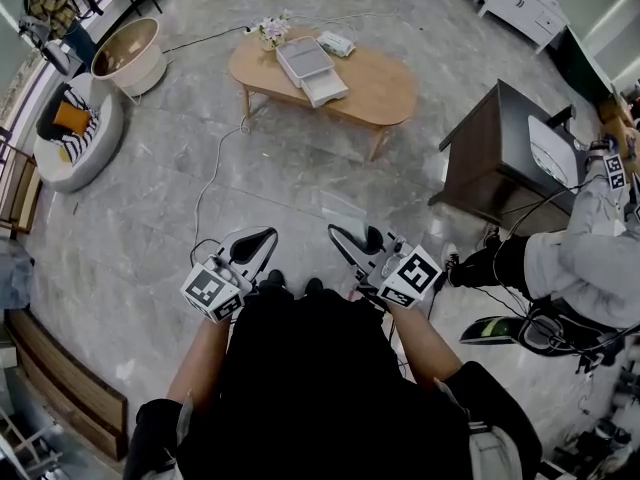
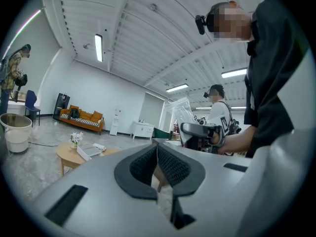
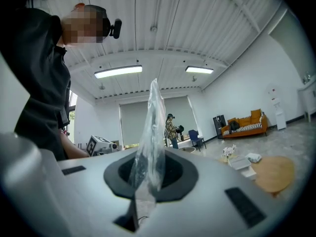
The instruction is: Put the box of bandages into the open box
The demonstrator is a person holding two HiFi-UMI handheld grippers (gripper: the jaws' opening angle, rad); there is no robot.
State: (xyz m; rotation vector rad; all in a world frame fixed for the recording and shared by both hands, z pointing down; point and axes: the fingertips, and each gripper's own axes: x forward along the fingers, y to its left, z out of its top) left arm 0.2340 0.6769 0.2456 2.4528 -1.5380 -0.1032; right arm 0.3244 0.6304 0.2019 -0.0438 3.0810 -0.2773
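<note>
The left gripper (image 1: 254, 242) and right gripper (image 1: 349, 238) are side by side, close to the person's body and above the floor. The left gripper's jaws are pressed together with nothing between them. The right gripper's jaws are narrow and pinch a clear plastic bag (image 3: 150, 132) that stands up from them. Far across the room is an oval wooden surface (image 1: 385, 93). On it the white open box (image 1: 310, 68) lies near a small pot of flowers (image 1: 270, 32). The box of bandages (image 1: 336, 43) is just to the right of the open box, at the far edge.
</note>
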